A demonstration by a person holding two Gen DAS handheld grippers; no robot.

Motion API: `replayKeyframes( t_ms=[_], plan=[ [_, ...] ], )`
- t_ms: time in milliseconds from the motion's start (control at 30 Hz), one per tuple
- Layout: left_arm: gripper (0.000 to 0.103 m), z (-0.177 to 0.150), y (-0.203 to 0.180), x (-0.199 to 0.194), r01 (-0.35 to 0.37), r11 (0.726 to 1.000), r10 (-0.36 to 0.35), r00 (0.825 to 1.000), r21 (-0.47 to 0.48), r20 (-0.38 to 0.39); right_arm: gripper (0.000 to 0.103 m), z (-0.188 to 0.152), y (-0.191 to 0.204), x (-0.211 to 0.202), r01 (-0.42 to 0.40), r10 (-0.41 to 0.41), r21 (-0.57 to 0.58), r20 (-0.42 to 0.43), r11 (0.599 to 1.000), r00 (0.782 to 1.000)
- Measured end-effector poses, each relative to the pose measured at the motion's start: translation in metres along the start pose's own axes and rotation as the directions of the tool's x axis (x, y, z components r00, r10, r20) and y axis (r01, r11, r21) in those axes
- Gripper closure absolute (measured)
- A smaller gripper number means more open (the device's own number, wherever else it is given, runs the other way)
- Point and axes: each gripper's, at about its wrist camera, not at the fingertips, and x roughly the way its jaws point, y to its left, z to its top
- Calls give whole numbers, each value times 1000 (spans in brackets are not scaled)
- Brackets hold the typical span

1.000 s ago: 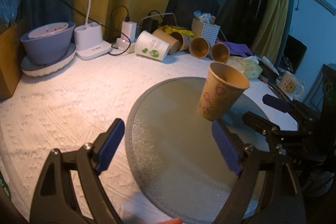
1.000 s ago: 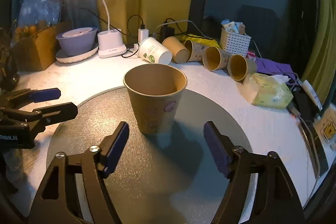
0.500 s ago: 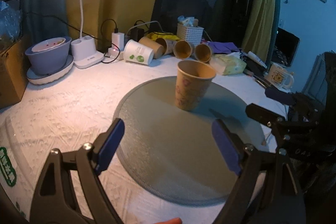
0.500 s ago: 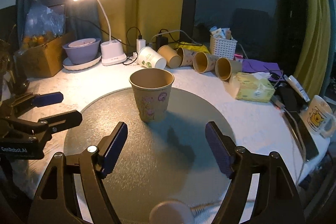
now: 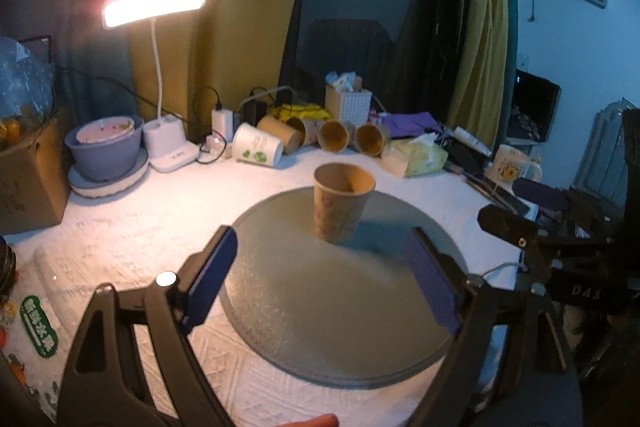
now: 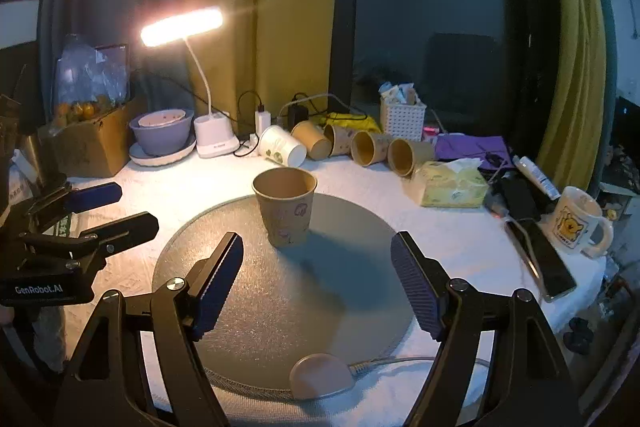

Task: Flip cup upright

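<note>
A brown paper cup (image 5: 342,203) with a pink print stands upright, mouth up, on the round grey glass mat (image 5: 320,307); it also shows in the right wrist view (image 6: 286,211). My left gripper (image 5: 320,279) is open and empty, well back from the cup, and it shows at the left of the right wrist view (image 6: 108,209). My right gripper (image 6: 316,283) is open and empty, a short way in front of the cup, and it shows at the right edge of the left wrist view (image 5: 516,207).
Several paper cups (image 6: 340,145) lie on their sides at the back of the table beside a lit desk lamp (image 6: 212,137), a purple bowl (image 6: 162,131) and a white basket (image 6: 402,119). A tissue pack (image 6: 452,183), a phone (image 6: 536,255) and a mug (image 6: 572,221) lie at the right.
Both grippers have pulled back and up from the cup, which now looks smaller. The cup stands on the mat, where one second ago it looked tilted in the left view.
</note>
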Motion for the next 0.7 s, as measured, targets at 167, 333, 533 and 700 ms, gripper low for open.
replayKeyframes(
  t_ms=[167,333,533,700],
  plan=[
    [17,7,-7,-13,-3,1000,2,999,12,39,24,6,-1,-16,8,-8,3,28,1000,1000],
    [17,14,-14,-27,-8,1000,6,996,28,88,24,12,2,-30,12,-12,-3,52,1000,999],
    [17,20,-20,-41,-10,999,4,991,45,137,24,18,5,-44,13,-12,-13,80,1000,997],
    [16,24,-24,-50,-14,998,4,985,58,172,24,23,7,-54,14,-12,-22,96,1000,995]
  ],
)
